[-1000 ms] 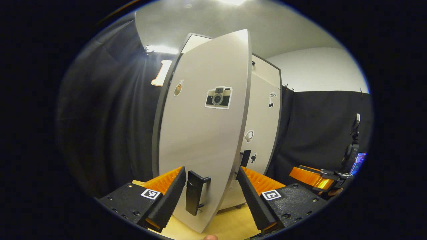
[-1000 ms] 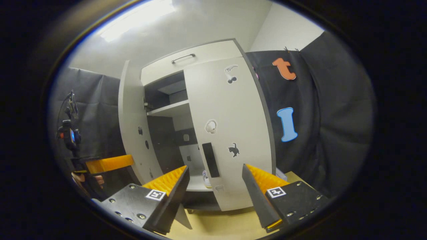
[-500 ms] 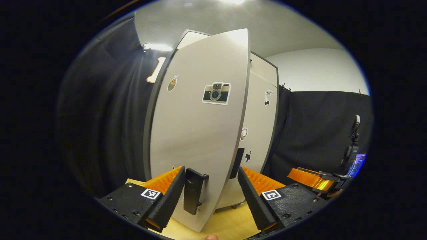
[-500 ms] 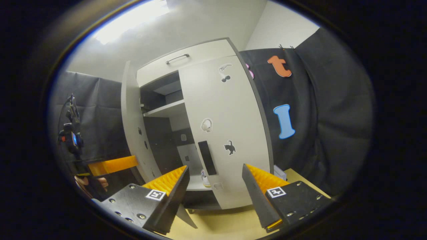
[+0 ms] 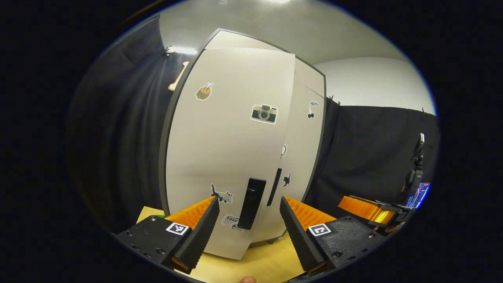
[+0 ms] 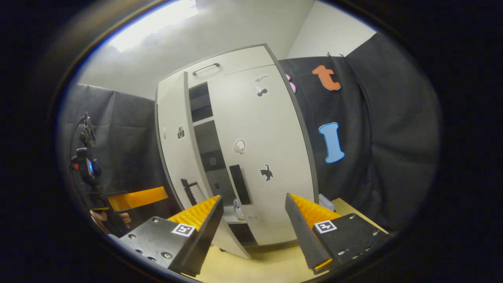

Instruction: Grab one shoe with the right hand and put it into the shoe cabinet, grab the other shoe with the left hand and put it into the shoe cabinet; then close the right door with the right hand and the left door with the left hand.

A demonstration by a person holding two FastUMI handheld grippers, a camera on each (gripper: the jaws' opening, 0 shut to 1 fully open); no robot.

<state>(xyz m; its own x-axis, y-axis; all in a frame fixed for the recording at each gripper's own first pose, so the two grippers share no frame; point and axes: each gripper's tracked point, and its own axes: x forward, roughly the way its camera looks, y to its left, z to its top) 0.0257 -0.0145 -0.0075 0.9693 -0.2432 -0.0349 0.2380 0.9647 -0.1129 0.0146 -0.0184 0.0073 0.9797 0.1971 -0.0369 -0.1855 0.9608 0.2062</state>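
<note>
The pale grey shoe cabinet point(image 5: 235, 149) stands straight ahead in the left gripper view. Its left door point(image 5: 220, 157) is almost against the front, and that door's dark handle point(image 5: 251, 202) lies beyond my open left gripper point(image 5: 249, 232), between the fingers and apart from them. In the right gripper view the right door point(image 6: 271, 157) is closed and the left door point(image 6: 175, 157) stands ajar by a narrow dark gap point(image 6: 204, 145). A bit of a white shoe point(image 6: 237, 207) shows low in that gap. My right gripper point(image 6: 255, 232) hangs open and empty in front of the cabinet.
A drawer front with a metal handle point(image 6: 208, 68) tops the cabinet. The cabinet rests on a light wooden surface point(image 6: 267, 263). A device on a stand point(image 5: 416, 169) rises by the dark cloth wall. The other gripper point(image 5: 367, 210) and a hand point(image 6: 114, 220) show at the sides.
The left door has swung from wide open to nearly closed, and the dark gap into the cabinet has narrowed to a slit. Both grippers have stayed open; the right one has barely moved.
</note>
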